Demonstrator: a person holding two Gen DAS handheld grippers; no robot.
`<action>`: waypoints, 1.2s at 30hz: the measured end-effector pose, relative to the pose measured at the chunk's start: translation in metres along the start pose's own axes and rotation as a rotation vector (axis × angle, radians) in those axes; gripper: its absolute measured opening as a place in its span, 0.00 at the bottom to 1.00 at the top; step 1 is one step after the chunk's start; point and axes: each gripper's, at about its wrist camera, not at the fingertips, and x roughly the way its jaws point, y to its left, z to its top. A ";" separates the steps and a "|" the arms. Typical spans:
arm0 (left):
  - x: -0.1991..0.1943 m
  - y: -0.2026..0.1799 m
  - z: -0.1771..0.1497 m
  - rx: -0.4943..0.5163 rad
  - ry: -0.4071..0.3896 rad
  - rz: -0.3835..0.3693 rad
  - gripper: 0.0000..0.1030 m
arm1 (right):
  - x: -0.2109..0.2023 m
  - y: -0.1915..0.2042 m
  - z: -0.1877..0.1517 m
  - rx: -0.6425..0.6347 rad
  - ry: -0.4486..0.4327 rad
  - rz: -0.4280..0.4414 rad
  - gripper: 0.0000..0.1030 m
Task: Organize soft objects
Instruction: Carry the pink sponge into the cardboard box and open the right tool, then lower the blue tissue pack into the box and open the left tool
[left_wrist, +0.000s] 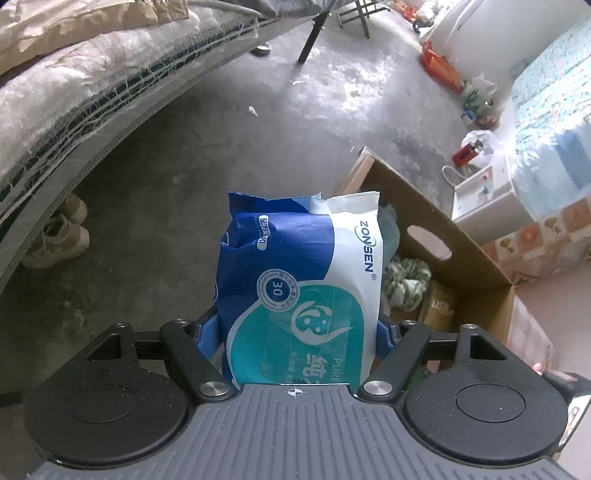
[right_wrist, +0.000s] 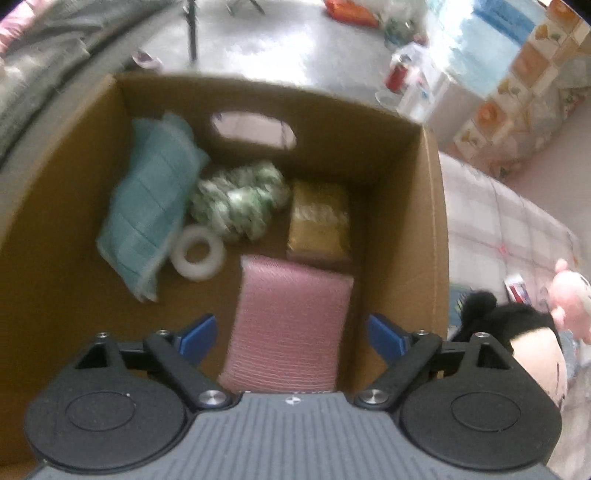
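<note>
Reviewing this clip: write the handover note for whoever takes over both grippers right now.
Left gripper: shut on the wipes pack, held beside the box, not yet in it.
Right gripper: open, nothing gripped, above the box's inside; the pink pad lies on the box floor below it.
In the box: teal cloth, green-white yarn, white ring, yellow packet, pink pad.
Outside, at the right wrist view's right edge: a black and white plush on the bedding.
Done: five items boxed.
Left: put the wipes in; probably the plush next.
</note>
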 end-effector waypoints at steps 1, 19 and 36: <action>-0.001 0.001 0.001 -0.002 -0.003 -0.003 0.74 | -0.004 0.000 0.000 -0.011 -0.022 0.040 0.74; 0.023 -0.019 0.000 0.098 0.107 -0.073 0.74 | 0.042 0.019 -0.008 -0.053 0.088 0.230 0.31; 0.151 -0.085 -0.060 0.509 0.452 0.164 0.74 | -0.079 -0.045 -0.043 -0.006 -0.059 0.363 0.42</action>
